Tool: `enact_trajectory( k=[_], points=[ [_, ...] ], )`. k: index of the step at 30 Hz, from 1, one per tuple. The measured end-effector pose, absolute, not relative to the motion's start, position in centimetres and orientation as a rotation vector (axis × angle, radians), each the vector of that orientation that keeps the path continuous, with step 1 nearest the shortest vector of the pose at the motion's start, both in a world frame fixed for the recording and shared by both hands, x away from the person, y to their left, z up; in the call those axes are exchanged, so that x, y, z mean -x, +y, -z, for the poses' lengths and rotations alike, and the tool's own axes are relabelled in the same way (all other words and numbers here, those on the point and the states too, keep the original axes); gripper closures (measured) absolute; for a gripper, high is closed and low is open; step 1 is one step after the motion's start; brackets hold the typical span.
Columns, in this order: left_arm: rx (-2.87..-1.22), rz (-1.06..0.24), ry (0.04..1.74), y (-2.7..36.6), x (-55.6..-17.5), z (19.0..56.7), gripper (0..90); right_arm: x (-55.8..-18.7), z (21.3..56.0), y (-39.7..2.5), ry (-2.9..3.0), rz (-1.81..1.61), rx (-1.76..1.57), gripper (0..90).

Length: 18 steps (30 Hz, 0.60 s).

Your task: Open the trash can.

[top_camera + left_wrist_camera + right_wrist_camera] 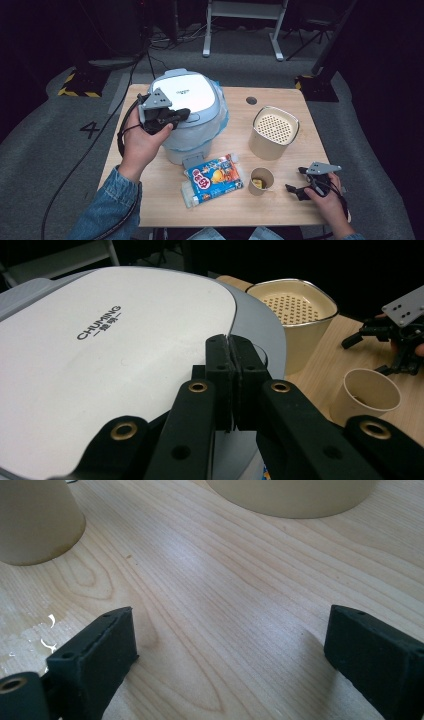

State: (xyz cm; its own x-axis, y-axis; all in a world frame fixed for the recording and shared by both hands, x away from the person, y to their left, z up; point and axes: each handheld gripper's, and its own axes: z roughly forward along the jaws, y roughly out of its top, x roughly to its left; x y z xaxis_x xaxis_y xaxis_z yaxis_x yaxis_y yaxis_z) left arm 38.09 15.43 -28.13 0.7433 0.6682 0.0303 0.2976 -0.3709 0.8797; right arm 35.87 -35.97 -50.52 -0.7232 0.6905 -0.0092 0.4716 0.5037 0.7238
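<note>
A white and grey lidded appliance (186, 100) marked CHUMING stands at the table's back left, lined with a pale blue bag. My left gripper (182, 115) is shut with nothing between its jaws, and its tips lie over the front edge of the lid (100, 350), beside a round latch. In its own view the left gripper (231, 365) shows both jaws pressed together. My right gripper (295, 189) rests low at the front right of the table, open. In its own view the right gripper (230, 640) has its jaws wide apart over bare wood.
A beige tub (274, 131) with a perforated insert stands right of the appliance. A paper cup (261, 181) with something in it sits in front of the tub, and a colourful snack packet (214, 179) lies to the cup's left. The wooden table (280, 207) has a cable hole (251, 100).
</note>
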Motion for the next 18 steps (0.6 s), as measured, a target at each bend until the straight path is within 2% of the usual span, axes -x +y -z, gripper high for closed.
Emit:
enact_trajectory(
  k=[18],
  points=[
    [-2.026, -0.511, 0.754, 14.43, -37.57, 27.69, 89.3, -35.87, 50.52, -35.97, 2.453, -1.045, -0.978, 6.5]
  ],
)
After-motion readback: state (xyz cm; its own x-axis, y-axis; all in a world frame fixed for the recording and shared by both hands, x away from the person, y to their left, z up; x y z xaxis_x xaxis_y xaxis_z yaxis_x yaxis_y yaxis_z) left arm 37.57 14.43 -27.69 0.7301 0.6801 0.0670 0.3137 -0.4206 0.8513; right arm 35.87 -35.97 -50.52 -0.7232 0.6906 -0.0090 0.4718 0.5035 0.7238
